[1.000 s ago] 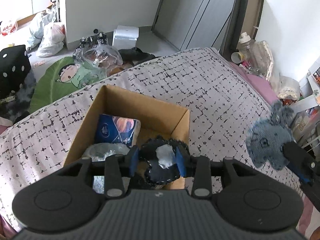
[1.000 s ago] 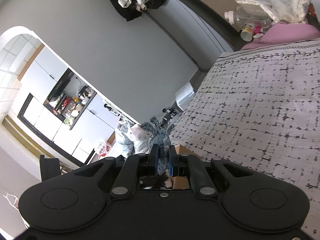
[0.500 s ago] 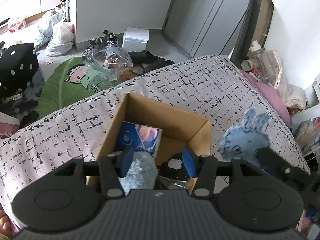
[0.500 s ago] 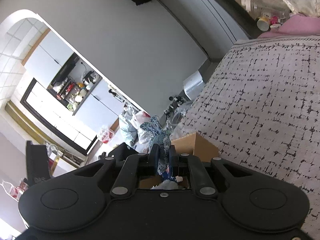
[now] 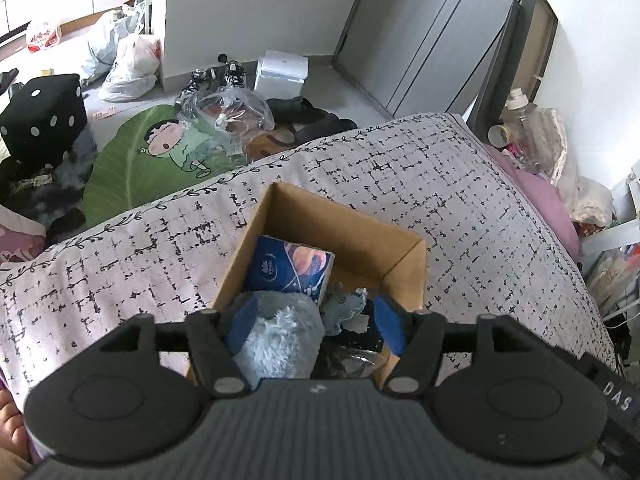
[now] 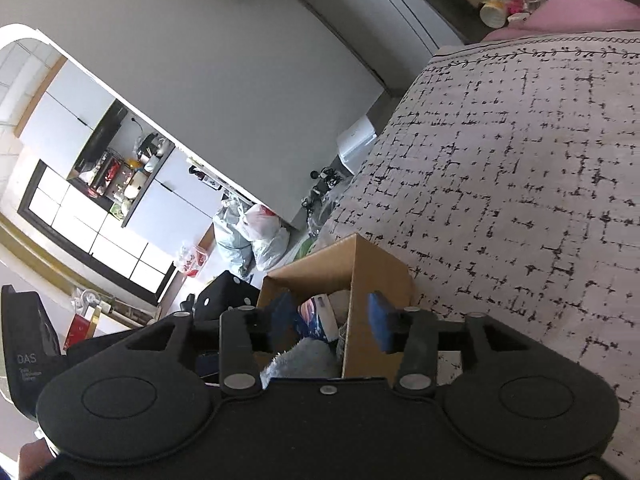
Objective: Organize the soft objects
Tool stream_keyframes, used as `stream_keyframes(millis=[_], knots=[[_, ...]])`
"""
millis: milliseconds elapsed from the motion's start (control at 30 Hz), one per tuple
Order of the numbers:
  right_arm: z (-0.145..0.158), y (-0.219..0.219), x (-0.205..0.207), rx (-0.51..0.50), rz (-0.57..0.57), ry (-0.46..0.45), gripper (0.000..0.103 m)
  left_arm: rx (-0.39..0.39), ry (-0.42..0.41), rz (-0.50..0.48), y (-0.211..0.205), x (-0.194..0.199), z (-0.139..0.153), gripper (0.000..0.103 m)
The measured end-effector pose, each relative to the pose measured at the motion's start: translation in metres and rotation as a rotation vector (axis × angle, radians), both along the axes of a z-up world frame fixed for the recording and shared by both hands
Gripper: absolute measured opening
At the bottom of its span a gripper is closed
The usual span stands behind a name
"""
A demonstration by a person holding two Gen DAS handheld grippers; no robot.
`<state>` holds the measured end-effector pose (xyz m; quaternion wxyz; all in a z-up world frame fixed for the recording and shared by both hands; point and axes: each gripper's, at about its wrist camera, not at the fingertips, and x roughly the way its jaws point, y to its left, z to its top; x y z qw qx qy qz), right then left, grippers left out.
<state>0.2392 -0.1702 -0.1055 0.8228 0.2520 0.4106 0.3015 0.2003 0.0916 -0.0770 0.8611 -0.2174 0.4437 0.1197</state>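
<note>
I have both tools over the bed (image 5: 460, 184), whose cross-hatched cover carries the cardboard box (image 5: 404, 268) at the centre of the left wrist view. A second ago my right gripper (image 6: 332, 320) was clamped on the small denim-blue plush and my left gripper (image 5: 316, 326) on a dark soft piece; now both toys are down inside the box, so this pair of drops looks done. In the box, a blue tissue pack (image 5: 290, 270) leans at 12 o'clock, a fluffy grey-blue plush (image 5: 280, 340) fills the 7 o'clock corner, and the denim-blue plush (image 5: 344, 308) lies at about 3 o'clock from it, with the dark piece mostly hidden beneath. My left jaws are spreading, apart either side of the fluffy plush without pressing it; I judge nothing is held. My right jaws are opening too, straddling the box's near wall in the right wrist view, with nothing between the pads but that wall's edge. I see no loose soft thing left on the cover from here, so I would lift clear and look around.
</note>
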Motion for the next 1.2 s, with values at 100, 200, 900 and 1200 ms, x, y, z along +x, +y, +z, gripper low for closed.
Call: stream_keyframes(millis=[100,200,900,1200], knots=[[-0.001,-0.005,-0.003,-0.01,0.002,0.016,0.048,0.004,-0.001,-0.007,-0.006,-0.003,0.005,0.071],[-0.002,-0.007,-0.007,-0.033,0.004,0.011,0.05,-0.005,0.001,-0.017,-0.012,-0.006,0.01,0.073],[0.046,-0.052,-0.053,-0.18,-0.074,-0.132,0.095,0.1,-0.014,-0.087,-0.05,-0.064,0.042,0.088],[0.074,-0.072,-0.072,-0.29,-0.132,-0.138,0.103,0.119,-0.032,-0.096,-0.054,-0.079,0.061,0.09]])
